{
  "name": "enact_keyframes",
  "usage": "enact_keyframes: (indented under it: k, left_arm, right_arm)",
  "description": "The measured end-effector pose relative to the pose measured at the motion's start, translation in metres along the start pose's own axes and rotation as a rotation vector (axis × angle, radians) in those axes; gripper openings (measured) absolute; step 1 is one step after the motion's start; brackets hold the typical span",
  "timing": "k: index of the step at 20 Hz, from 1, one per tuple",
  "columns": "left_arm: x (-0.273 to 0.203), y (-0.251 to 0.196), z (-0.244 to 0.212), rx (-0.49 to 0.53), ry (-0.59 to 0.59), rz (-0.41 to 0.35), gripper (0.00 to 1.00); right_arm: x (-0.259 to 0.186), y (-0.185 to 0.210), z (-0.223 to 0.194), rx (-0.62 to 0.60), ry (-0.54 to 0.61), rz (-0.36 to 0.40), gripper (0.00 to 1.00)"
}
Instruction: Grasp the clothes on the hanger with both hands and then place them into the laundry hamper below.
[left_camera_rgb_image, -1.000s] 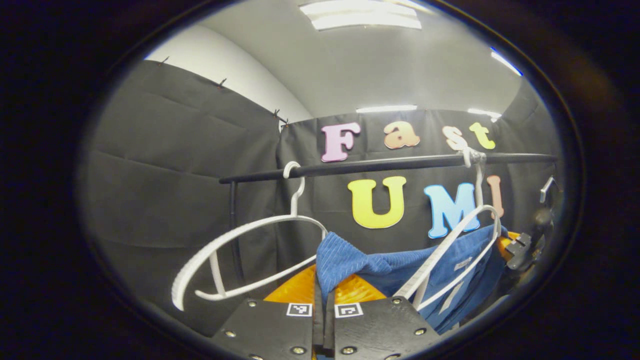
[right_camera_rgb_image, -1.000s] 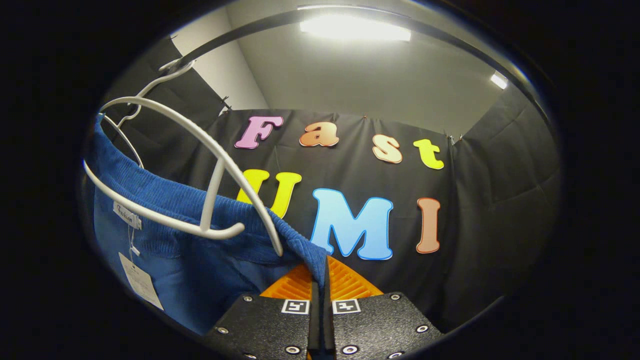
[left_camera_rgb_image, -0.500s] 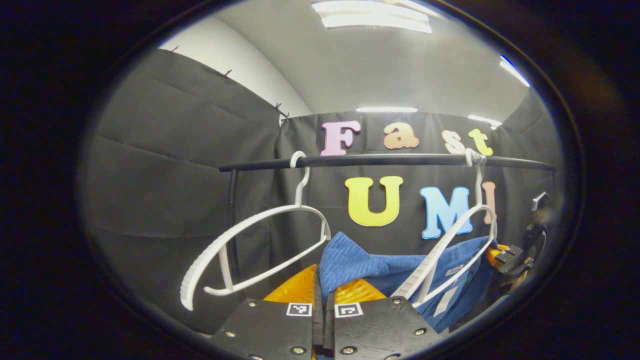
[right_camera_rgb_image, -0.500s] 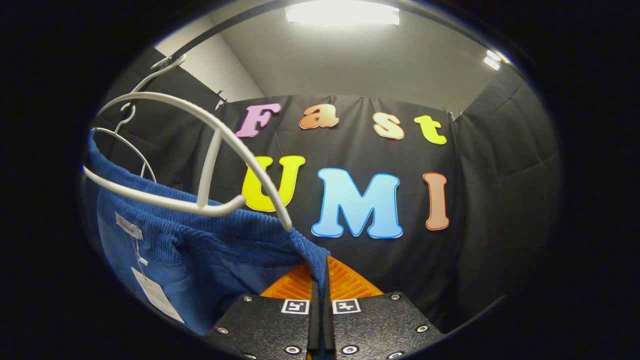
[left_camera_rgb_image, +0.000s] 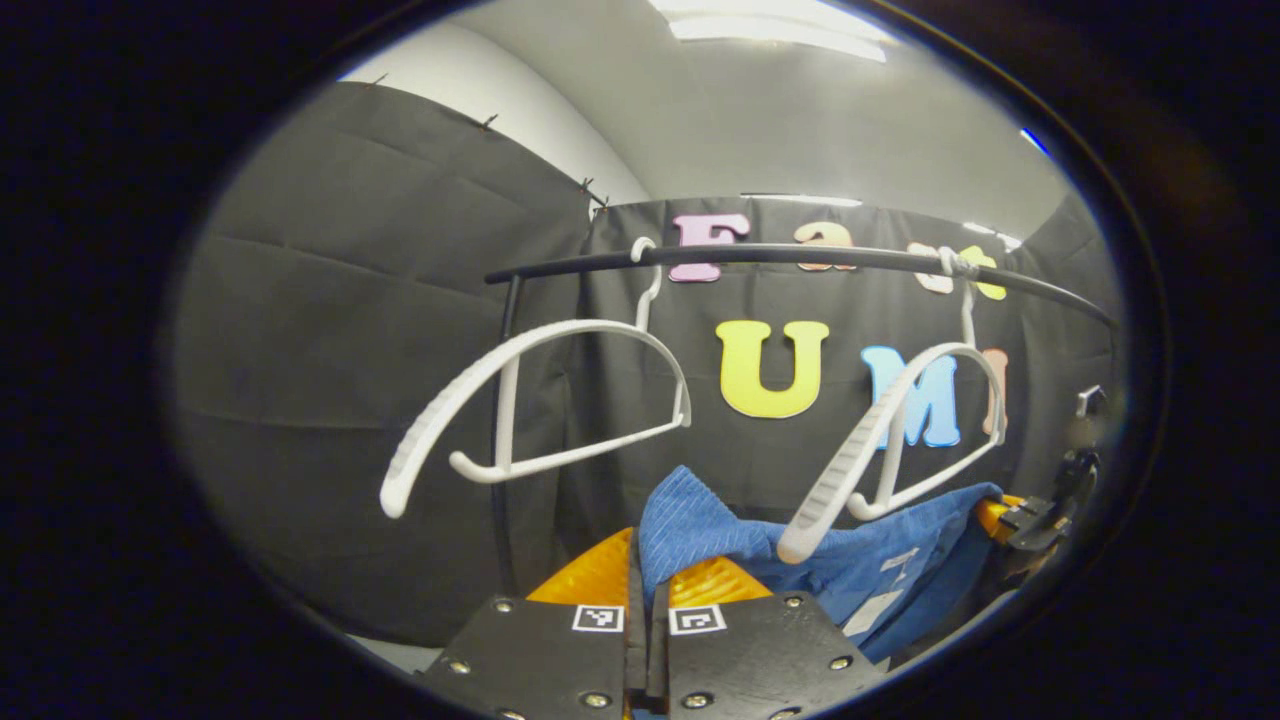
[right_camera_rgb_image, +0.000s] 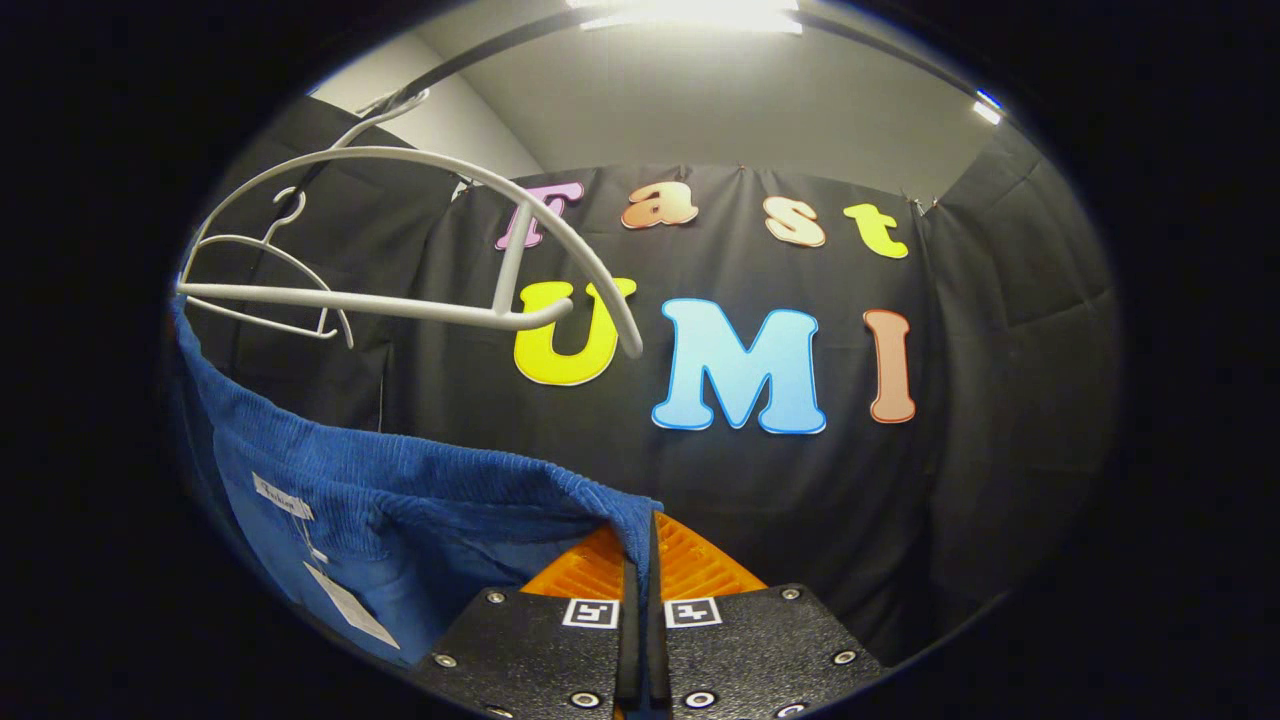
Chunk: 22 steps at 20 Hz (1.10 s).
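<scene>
Here we hold one blue garment (left_camera_rgb_image: 860, 560) stretched between our two tools, and the hanger's grip on it is what the next move depends on. In the left gripper view, our left gripper (left_camera_rgb_image: 645, 590) has its fingers pressed together on a ribbed corner of the cloth, which bunches up just above the tips. In the right gripper view, our right gripper (right_camera_rgb_image: 640, 575) is clamped the same way on the opposite corner (right_camera_rgb_image: 610, 510) of the waistband. The garment's long axis runs sideways between the two tools, sagging a little in the middle, with a tag (right_camera_rgb_image: 345, 605) dangling on its inner face. We count two white hangers on one black rail (left_camera_rgb_image: 800, 255): the empty hanger (left_camera_rgb_image: 540, 400) to the left in the left gripper view, and the near hanger (left_camera_rgb_image: 890, 440), whose lower arm tip sits touching or just above the cloth's top edge there. In the right gripper view that same hanger (right_camera_rgb_image: 420, 240) stands well above the cloth, so we judge the garment is free of it or nearly so. Both tools sit equally close to the cloth, each at its own end. The hamper lies somewhere below us, so the coming move is straight down, both ends together.
</scene>
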<state>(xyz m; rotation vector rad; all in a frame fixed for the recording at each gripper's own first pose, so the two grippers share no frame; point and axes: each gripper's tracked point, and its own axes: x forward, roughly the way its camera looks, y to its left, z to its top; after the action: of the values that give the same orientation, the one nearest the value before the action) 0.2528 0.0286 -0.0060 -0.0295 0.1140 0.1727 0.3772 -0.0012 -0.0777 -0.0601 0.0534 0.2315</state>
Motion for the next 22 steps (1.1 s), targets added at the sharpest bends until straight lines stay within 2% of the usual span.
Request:
enact_keyframes:
  k: [5, 13, 14, 15, 16, 17, 18, 22]
  left_arm:
    - [-0.032, -0.006, -0.012, 0.006, 0.005, -0.036, 0.01]
    - [-0.087, -0.017, 0.021, -0.062, -0.057, -0.167, 0.01]
    - [-0.091, -0.02, 0.026, -0.076, -0.065, -0.187, 0.06]
    - [-0.094, -0.022, 0.03, -0.086, -0.068, -0.204, 0.06]
    - [-0.1, -0.025, 0.032, -0.094, -0.075, -0.22, 0.01]
    - [-0.107, -0.028, 0.036, -0.097, -0.084, -0.231, 0.06]
    - [-0.111, -0.03, 0.037, -0.091, -0.093, -0.246, 0.01]
    - [-0.137, -0.049, 0.031, -0.09, -0.091, -0.334, 0.01]
  right_arm:
    - [-0.043, 0.007, -0.003, 0.034, 0.028, 0.014, 0.02]
    - [-0.137, 0.04, 0.053, 0.065, -0.03, 0.019, 0.02]
    - [-0.15, 0.044, 0.06, 0.067, -0.038, 0.018, 0.02]
    - [-0.161, 0.05, 0.066, 0.072, -0.044, 0.018, 0.02]
    - [-0.171, 0.055, 0.072, 0.078, -0.048, 0.018, 0.02]
    - [-0.182, 0.06, 0.076, 0.09, -0.051, 0.019, 0.02]
    - [-0.192, 0.065, 0.079, 0.102, -0.051, 0.021, 0.02]
    - [-0.23, 0.089, 0.08, 0.128, -0.036, 0.024, 0.02]
